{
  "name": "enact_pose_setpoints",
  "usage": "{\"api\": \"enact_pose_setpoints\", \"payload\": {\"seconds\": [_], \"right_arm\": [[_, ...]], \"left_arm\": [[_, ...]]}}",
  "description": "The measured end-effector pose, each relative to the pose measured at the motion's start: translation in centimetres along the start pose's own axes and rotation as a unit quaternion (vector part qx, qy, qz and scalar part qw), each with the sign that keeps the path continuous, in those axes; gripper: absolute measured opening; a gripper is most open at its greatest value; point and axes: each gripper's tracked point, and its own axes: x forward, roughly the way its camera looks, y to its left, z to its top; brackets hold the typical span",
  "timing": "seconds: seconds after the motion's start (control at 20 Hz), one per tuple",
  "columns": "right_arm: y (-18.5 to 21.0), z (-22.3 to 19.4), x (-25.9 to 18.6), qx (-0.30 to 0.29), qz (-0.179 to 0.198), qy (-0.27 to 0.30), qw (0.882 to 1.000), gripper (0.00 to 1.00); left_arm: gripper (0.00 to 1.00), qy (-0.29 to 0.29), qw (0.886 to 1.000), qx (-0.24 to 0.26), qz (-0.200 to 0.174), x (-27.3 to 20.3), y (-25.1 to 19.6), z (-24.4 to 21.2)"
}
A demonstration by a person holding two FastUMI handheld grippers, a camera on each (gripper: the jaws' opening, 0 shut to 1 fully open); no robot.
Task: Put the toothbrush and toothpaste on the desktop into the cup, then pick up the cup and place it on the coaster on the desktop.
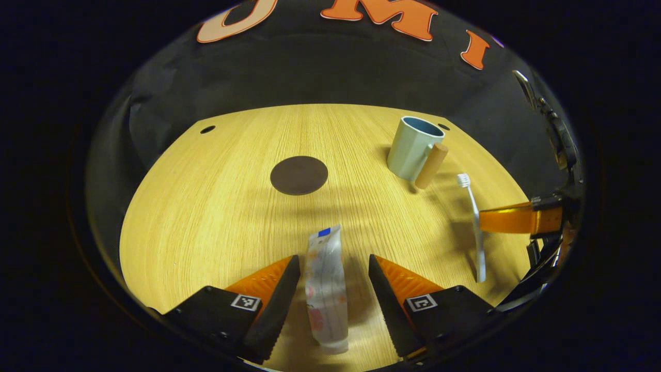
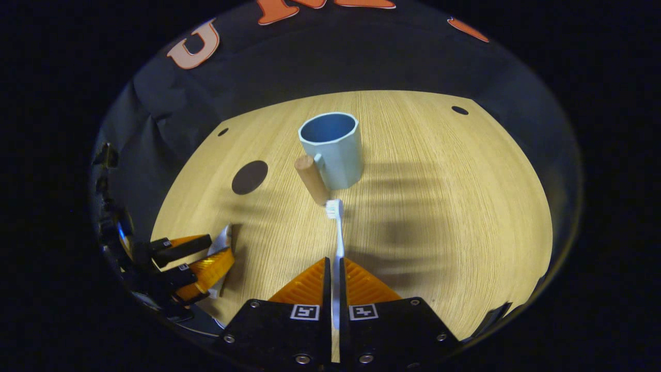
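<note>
A toothpaste tube lies on the wooden desktop between the fingers of my left gripper, which stands open around it with a gap on each side. My right gripper is shut on the handle of a white toothbrush, whose bristle head points at the cup. The pale blue cup stands upright and empty, its wooden handle turned toward the brush. In the left gripper view the toothbrush and right gripper are at the right, near the cup.
A round dark coaster lies flat on the desktop, left of the cup; the coaster is seen in the right gripper view too. My left gripper and the toothpaste tube sit at that view's left edge. Black cloth walls the table's far side.
</note>
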Motion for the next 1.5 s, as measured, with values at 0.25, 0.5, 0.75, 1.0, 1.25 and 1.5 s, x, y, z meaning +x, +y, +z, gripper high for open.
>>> {"api": "enact_pose_setpoints", "payload": {"seconds": [0.25, 0.5, 0.75, 1.0, 1.25, 1.5], "right_arm": [[-0.9, 1.8, -0.9, -0.02, -0.009, -0.029, 0.999, 0.06], [-1.3, 0.2, 0.6, -0.005, -0.008, 0.009, 1.0, 0.08], [-1.0, -1.4, 1.9, -0.032, -0.018, 0.043, 0.998, 0.33], [-1.4, -2.6, 3.2, -0.042, -0.038, 0.068, 0.996, 0.37], [-2.1, -3.9, 4.4, -0.052, -0.062, 0.089, 0.993, 0.29], [-1.9, -3.4, 4.4, -0.072, -0.076, 0.073, 0.992, 0.09]], "left_arm": [[0.86, 0.023, 1.0, 0.01, 0.008, 0.9, 0.0, -1.5], [0.86, 0.019, 1.0, 0.014, 0.007, 1.3, -0.3, -1.1], [0.86, 0.021, 1.0, 0.016, 0.006, 1.2, -0.1, -1.2], [0.86, 0.019, 1.0, 0.012, 0.004, 0.8, 0.1, -1.3], [0.86, 0.017, 1.0, 0.013, 0.004, 0.7, 0.1, -1.2], [0.86, 0.016, 1.0, 0.011, 0.002, 0.0, 0.4, -1.0]]}}
